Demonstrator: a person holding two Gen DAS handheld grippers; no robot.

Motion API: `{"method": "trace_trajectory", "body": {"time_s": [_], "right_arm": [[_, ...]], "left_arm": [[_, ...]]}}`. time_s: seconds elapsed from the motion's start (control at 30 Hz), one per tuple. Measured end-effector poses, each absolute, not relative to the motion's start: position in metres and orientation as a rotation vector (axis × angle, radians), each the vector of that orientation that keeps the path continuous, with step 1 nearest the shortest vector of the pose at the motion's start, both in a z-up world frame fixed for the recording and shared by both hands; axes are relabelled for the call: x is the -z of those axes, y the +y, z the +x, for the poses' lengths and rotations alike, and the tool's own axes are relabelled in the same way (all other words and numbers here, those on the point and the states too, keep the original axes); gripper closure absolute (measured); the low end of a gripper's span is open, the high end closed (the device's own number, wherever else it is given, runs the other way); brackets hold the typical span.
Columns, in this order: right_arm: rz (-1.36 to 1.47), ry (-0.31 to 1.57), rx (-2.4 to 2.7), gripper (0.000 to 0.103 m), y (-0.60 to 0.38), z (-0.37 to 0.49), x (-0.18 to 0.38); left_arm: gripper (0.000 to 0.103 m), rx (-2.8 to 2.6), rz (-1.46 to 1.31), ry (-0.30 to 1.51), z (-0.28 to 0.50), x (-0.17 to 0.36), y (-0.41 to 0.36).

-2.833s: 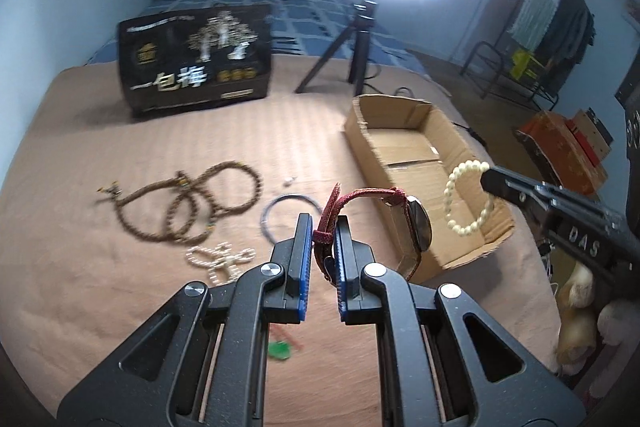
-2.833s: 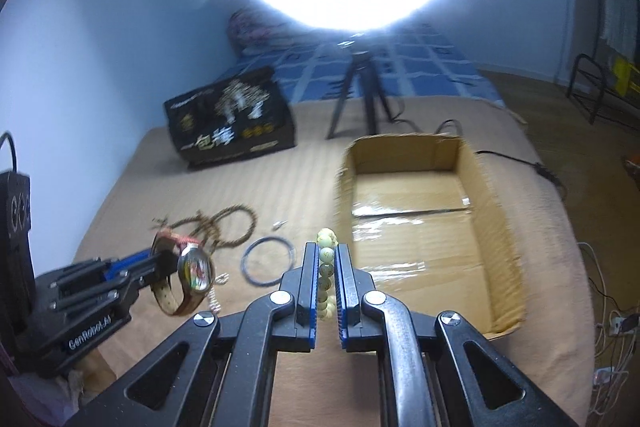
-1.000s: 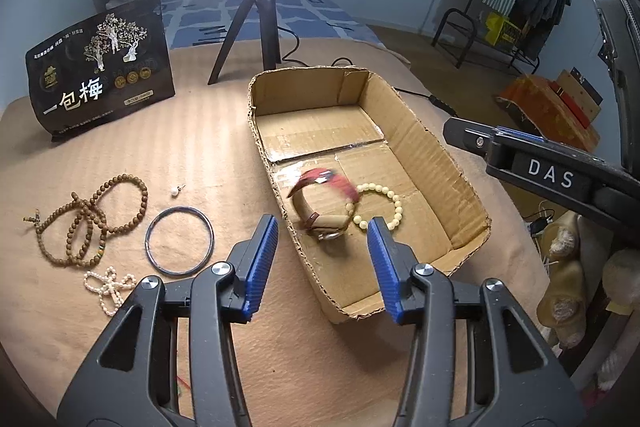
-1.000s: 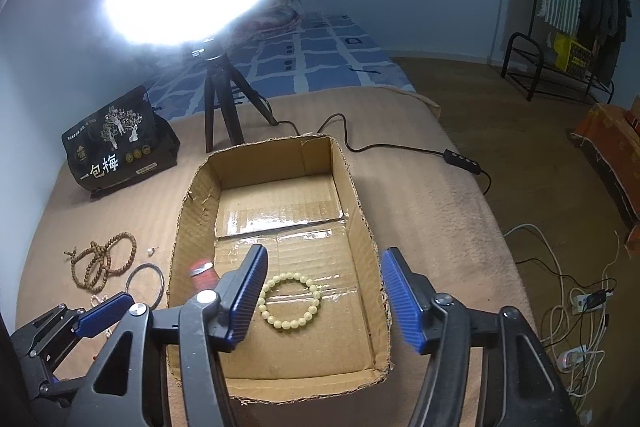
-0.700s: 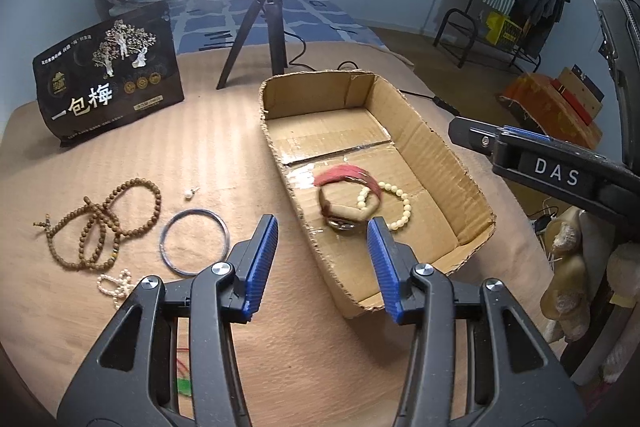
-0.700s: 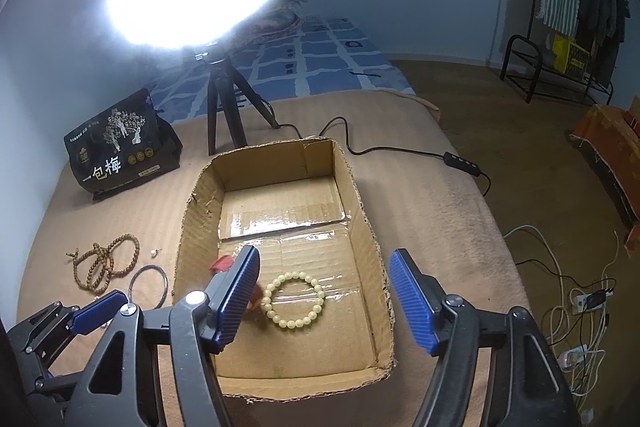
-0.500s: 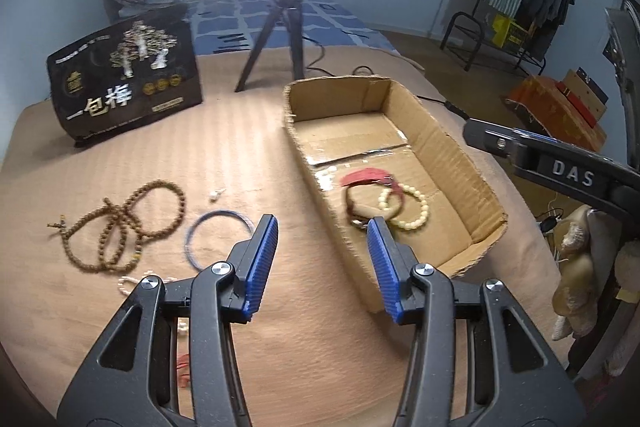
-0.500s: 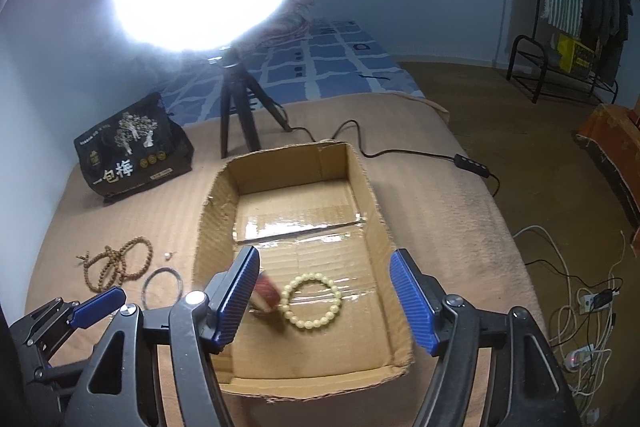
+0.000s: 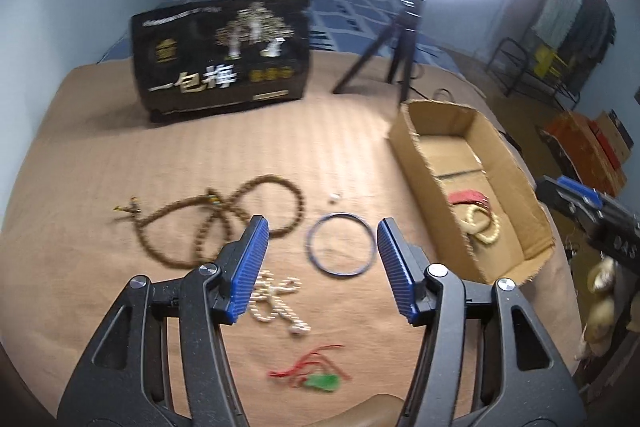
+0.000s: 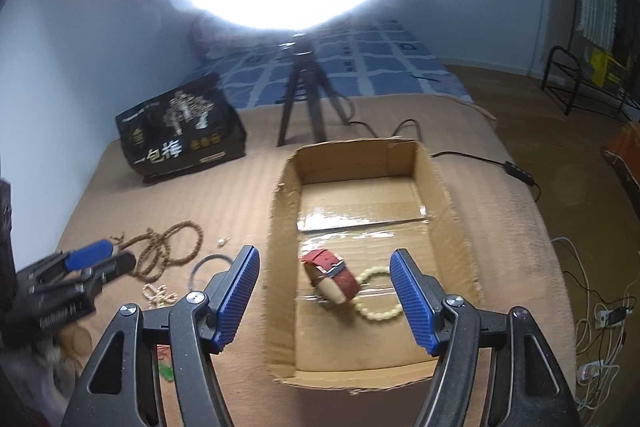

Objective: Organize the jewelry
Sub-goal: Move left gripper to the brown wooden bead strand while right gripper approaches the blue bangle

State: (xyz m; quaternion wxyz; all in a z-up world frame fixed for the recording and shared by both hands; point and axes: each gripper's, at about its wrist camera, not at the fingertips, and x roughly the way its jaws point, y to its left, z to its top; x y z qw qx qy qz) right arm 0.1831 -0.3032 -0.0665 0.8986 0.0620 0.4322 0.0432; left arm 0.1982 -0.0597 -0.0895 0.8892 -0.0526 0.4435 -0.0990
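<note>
A red-strapped watch [image 10: 330, 277] and a cream bead bracelet [image 10: 378, 311] lie in the open cardboard box [image 10: 280, 227]. On the tan cover to the box's left lie a dark thin bangle [image 9: 340, 245], a long brown bead strand [image 9: 216, 219], a small white bead piece [image 9: 276, 297] and a green pendant on red cord [image 9: 320, 379]. My left gripper [image 9: 322, 239] hovers over the bangle and white beads, its jaws opening with nothing between them. My right gripper [image 10: 324, 269] hangs open and empty over the box's near end.
A black printed bag [image 9: 224, 57] stands at the back of the cover. A ring light on a black tripod [image 10: 304, 95] stands behind the box, its cable [image 10: 480, 159] trailing right. A tiny white bead [image 9: 334, 197] lies near the bangle.
The left gripper let go of the watch and the right of the cream bracelet, both into the box. The left gripper then swung left over the loose jewelry and spread wider.
</note>
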Motion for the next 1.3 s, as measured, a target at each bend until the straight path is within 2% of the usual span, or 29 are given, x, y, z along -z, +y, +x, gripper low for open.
{"method": "trace_trajectory", "body": {"time_s": [0.5, 1.3], "right_arm": [[0.063, 0.997, -0.272, 0.033, -0.213, 0.195, 0.092], [0.019, 1.159, -0.322, 0.035, -0.154, 0.234, 0.159]], "left_arm": [[0.045, 0.128, -0.356, 1.067, 0.234, 0.132, 0.032], [0.045, 0.083, -0.284, 1.164, 0.299, 0.197, 0.005]]}}
